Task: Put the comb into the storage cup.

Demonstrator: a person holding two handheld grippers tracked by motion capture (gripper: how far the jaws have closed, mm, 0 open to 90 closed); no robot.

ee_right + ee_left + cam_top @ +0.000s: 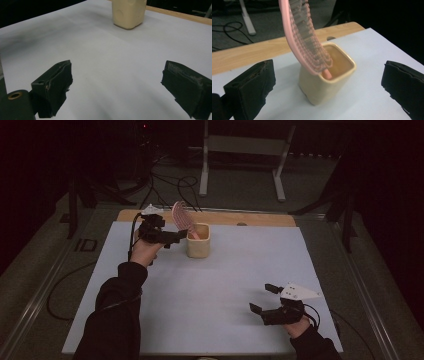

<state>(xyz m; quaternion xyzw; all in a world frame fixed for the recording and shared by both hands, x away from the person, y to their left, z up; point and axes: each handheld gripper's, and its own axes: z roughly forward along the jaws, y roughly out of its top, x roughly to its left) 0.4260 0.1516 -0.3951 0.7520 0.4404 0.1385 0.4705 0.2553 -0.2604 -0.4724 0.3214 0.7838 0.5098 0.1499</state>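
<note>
A cream square cup [198, 242] [327, 80] [128, 12] stands toward the far left of the white table top [225, 280]. A pink hairbrush [182, 217] [303, 37] stands in it, handle down, its bristled head leaning up and to the left over the rim. My left gripper [176, 238] [328, 87] is just left of the cup, open, its jaws wide apart with nothing between them and clear of the brush. My right gripper [264, 298] [117, 85] is open over bare table near the front right corner.
A wooden strip [260, 219] runs along the table's far edge. Beyond it are cables [170, 182] on the floor and a white metal frame [240, 150]. Dark stands flank the table on both sides.
</note>
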